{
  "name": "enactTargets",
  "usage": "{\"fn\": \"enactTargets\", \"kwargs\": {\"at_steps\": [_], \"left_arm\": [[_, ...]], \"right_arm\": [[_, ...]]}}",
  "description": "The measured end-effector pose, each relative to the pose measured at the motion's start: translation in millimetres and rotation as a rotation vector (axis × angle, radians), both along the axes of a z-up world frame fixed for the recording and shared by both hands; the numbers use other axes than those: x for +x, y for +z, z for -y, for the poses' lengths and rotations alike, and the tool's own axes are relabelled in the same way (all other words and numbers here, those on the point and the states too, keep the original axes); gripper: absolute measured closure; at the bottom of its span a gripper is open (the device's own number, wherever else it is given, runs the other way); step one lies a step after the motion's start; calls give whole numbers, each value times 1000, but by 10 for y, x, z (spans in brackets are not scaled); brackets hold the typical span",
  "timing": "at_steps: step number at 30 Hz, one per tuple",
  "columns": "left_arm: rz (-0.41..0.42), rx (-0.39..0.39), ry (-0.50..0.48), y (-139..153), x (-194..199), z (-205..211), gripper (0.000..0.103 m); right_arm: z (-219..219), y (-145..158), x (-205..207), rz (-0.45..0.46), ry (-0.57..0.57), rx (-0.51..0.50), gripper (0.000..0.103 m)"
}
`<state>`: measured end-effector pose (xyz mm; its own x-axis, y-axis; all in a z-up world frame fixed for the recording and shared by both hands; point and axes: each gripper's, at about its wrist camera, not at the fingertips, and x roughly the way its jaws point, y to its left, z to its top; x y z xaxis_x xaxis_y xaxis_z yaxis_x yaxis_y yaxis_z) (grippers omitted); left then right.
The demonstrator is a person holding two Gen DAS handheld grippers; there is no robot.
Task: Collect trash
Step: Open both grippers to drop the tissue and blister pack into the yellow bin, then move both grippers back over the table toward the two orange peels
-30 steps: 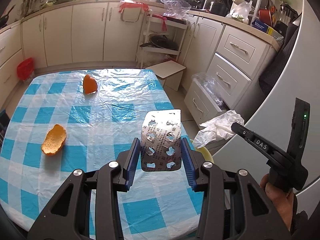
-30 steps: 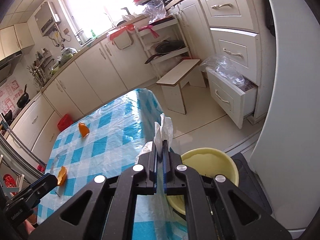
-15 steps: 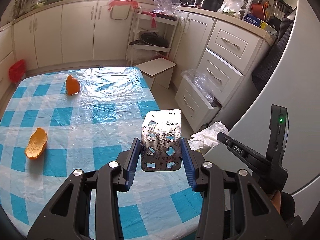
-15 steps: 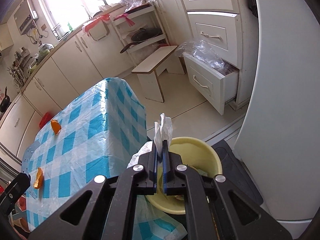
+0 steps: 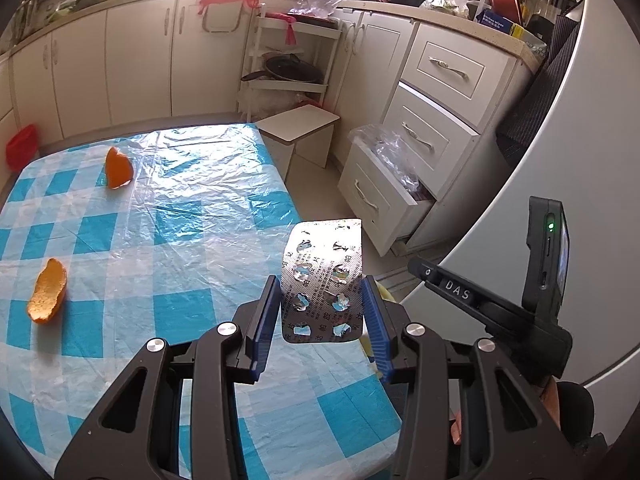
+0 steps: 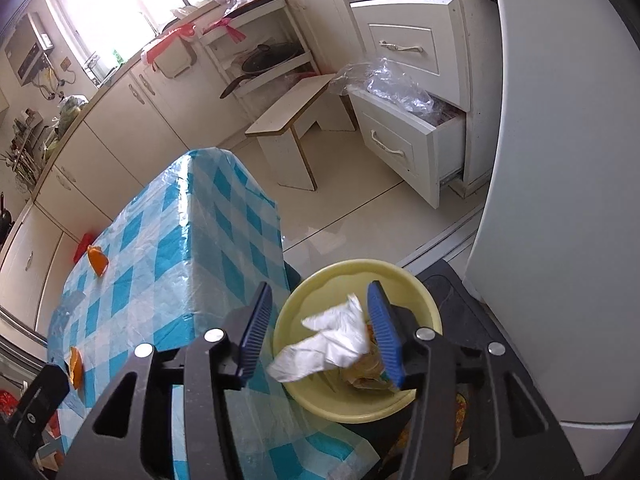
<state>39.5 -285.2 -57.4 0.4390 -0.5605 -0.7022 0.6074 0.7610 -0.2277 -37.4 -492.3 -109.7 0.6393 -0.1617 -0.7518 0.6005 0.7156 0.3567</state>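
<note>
Two hand-held grippers are working at the corner of a table (image 5: 168, 216) covered in a blue-and-white checked cloth under clear plastic. The right gripper (image 6: 320, 330) is hanging over a yellow bowl (image 6: 416, 284) that is sitting on a dark surface just beside the table's corner; its jaws have just been opening and are now standing spread, and a crumpled white tissue (image 6: 326, 346) is lying loose between them, over the bowl's mouth, with neither pad pressing on it. Other scraps are already lying in the bowl. The left gripper (image 5: 322, 320) is pinching an emptied silver blister pack (image 5: 322, 280) by its two long edges, so the pack's long axis is running straight out along the fingers, pointing forward and down past the table's edge. A sliver of the yellow bowl is showing just beyond the left gripper's right finger, so the bowl appears to lie close by, ahead and to the right of the pack. Two pieces of orange peel are resting on the cloth: one (image 5: 48, 292) nearer the left gripper, one (image 5: 117, 169) well away toward the far side.
</note>
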Motion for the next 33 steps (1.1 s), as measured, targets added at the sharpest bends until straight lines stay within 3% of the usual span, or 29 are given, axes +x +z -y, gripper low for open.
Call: {"fn": "enactTargets", "kwargs": {"at_steps": [5,9,16,20,22,33], "left_arm": [[-6,15,-20,-73,-5,129,64],[-14,25,-40,-140,-6,276,64],[-27,59,-110,-280,26,785,64],[-70,83,-140,-412,90,1021,62],[-80,83,-138,-436,110,1055,56],[-33,87,-90,-361,49,754,46]], "right_arm": [[31,168,-104,94,-42,-5,53],[40,389,-274,208,-101,-49,45],[77,661,-532,339,-199,-130,41],[144,667,-555,355,-217,-117,41],[158,660,-547,355,-215,-107,41],[75,676,-470,350,-174,-103,38]]}}
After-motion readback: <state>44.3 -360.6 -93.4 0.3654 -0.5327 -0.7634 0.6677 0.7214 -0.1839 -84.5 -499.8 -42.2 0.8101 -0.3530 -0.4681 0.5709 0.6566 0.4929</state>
